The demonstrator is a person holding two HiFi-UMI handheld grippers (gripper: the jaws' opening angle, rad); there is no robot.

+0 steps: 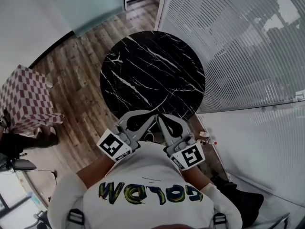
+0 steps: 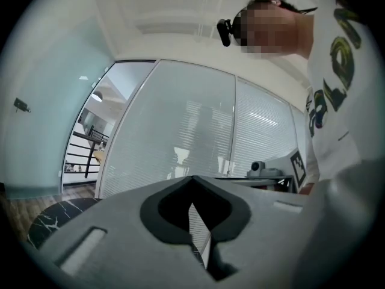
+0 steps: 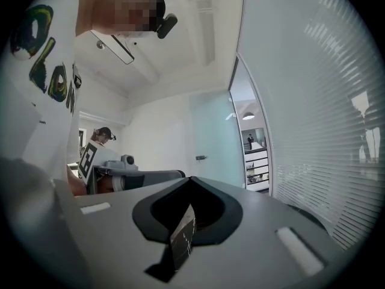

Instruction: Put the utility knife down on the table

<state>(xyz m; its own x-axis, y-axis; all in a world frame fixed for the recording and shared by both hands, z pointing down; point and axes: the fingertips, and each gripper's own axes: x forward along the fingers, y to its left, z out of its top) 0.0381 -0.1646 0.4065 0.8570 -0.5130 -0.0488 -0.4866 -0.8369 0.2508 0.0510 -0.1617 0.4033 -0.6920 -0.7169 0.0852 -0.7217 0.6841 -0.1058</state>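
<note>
No utility knife shows in any view. The round black marble table (image 1: 152,75) stands bare in front of the person. Both grippers are held close to the person's chest, over the table's near edge, pointing level. My left gripper (image 1: 147,114) has its jaws closed tip to tip, and nothing sits in the hollow behind the tips (image 2: 192,178). My right gripper (image 1: 160,117) is beside it, jaws also closed and empty (image 3: 191,178). The two grippers' tips nearly meet in the head view. The table's edge (image 2: 51,218) appears low on the left in the left gripper view.
A glass wall with white blinds (image 1: 238,46) runs along the table's right side, above a white ledge (image 1: 257,142). A pink checkered box (image 1: 26,99) stands on the wooden floor (image 1: 81,80) to the left. A frosted glass door (image 1: 90,4) is at the back.
</note>
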